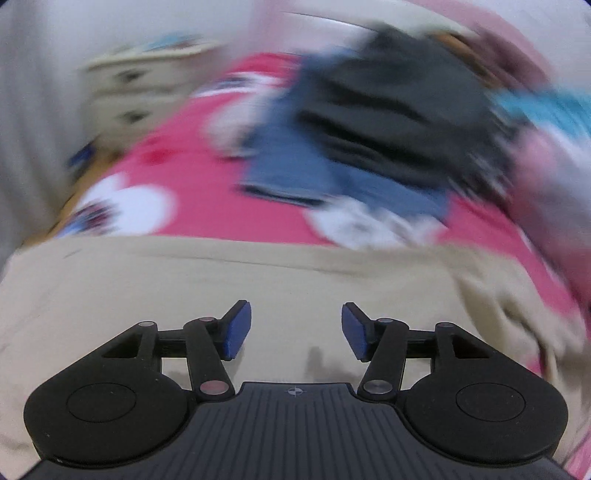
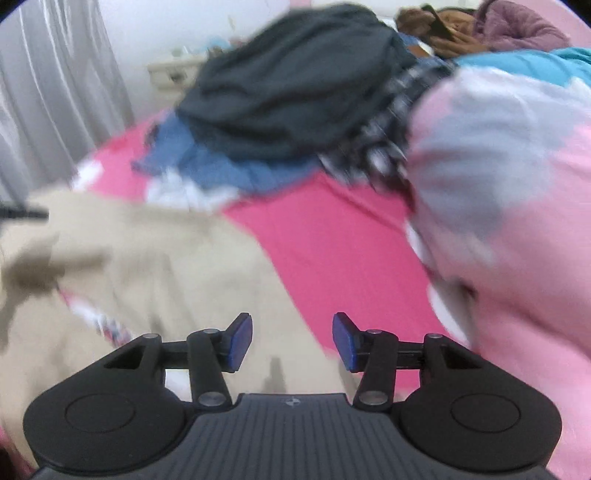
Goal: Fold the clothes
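A beige garment (image 1: 221, 280) lies spread on the pink bedsheet (image 1: 207, 192), right under my left gripper (image 1: 296, 330), which stands open with nothing between its blue pads. In the right wrist view the same beige garment (image 2: 147, 266) fills the lower left, and my right gripper (image 2: 292, 341) hovers open over its right edge where it meets the pink bedsheet (image 2: 332, 251). Both views are blurred by motion.
A heap of clothes lies further up the bed: a dark grey piece (image 1: 399, 107) on blue denim (image 1: 291, 166), also the dark grey piece (image 2: 295, 96). A pink and grey blanket (image 2: 498, 184) bulges at right. A person (image 2: 509, 29) lies at the far end. A cream dresser (image 1: 136, 81) stands left.
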A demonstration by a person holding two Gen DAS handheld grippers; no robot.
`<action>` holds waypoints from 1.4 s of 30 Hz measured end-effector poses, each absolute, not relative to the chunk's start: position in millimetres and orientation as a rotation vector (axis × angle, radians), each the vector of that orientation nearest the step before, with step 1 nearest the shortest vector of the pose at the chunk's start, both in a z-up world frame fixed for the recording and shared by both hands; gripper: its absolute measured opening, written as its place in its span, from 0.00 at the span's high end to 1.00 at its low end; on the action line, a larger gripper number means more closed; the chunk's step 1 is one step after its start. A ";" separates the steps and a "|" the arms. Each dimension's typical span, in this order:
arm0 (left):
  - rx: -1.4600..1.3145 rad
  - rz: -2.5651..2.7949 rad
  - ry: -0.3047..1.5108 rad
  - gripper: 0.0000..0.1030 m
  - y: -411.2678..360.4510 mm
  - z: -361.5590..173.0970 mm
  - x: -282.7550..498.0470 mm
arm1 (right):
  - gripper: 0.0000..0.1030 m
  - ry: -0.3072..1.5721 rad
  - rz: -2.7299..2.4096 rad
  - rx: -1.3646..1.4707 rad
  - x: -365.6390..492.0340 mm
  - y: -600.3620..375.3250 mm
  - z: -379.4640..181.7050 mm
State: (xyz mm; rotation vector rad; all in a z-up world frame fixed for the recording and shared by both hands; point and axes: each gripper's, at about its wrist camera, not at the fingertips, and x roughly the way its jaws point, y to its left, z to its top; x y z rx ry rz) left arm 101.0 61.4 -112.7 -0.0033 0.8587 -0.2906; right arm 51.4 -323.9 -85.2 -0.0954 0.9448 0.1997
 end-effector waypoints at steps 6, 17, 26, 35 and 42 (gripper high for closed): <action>0.249 -0.507 0.818 0.46 -37.0 -132.0 57.1 | 0.49 0.951 0.080 -0.159 -4.3 -336.8 -114.6; 0.536 -0.676 0.707 0.34 -96.0 -161.1 -13.1 | 1.00 0.950 0.076 -0.053 16.8 -362.4 -138.6; 0.531 -0.733 0.695 0.34 -106.9 -170.8 -13.8 | 0.73 0.882 0.163 -0.115 -2.8 -352.3 -110.3; 0.549 -0.740 0.720 0.34 -96.0 -178.6 -9.4 | 0.59 0.963 0.234 -0.272 2.2 -346.0 -148.5; 0.494 -0.717 0.741 0.34 -100.2 -178.7 2.7 | 0.99 1.042 0.292 -0.405 -3.1 -324.1 -154.3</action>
